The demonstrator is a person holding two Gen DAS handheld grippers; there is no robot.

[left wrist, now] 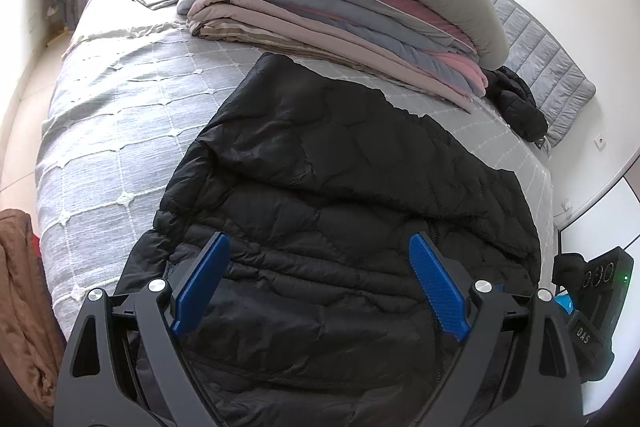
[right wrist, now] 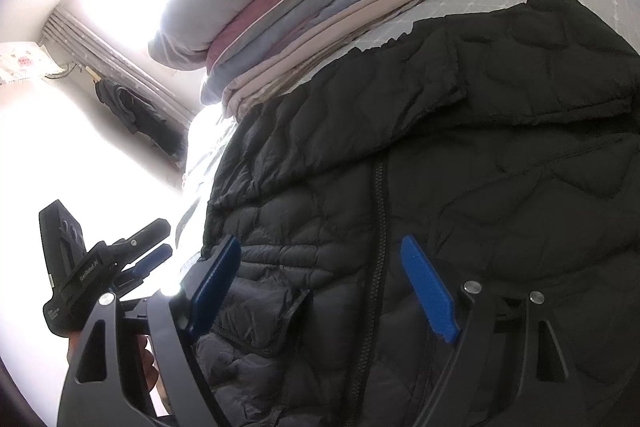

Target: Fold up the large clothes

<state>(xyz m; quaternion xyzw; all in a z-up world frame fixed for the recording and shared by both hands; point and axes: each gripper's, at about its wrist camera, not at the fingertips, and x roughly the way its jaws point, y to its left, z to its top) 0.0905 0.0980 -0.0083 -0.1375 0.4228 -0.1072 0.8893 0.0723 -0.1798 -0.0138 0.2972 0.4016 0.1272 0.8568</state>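
Left wrist view: a black quilted puffer jacket (left wrist: 344, 195) is seen spread flat on a bed covered by a grey bedspread with a white grid pattern (left wrist: 120, 131), and the jacket is taken as the landmark for everything else. The left gripper (left wrist: 320, 247) is held just above the near part of the jacket, its blue fingers (left wrist: 438, 291) set wide apart with nothing pinched between them; whether the tips touch the fabric cannot be told. Beyond the far edge of the jacket a stack of folded bedding (left wrist: 344, 3) in grey, pink, blue and beige is piled on the bedspread. Past the jacket's far right corner a smaller dark garment (left wrist: 520, 103) is bunched. To the left of the jacket, off the bed, a brown cloth (left wrist: 20, 291) is hung. In the right wrist view the jacket's closed zipper (right wrist: 378, 227) is shown running down its middle, and the right gripper (right wrist: 320, 243) is poised over it, fingers (right wrist: 430, 289) likewise spread wide and empty. The left gripper is visible there left of the jacket's edge, with a hand (right wrist: 146, 359) partly shown behind it.
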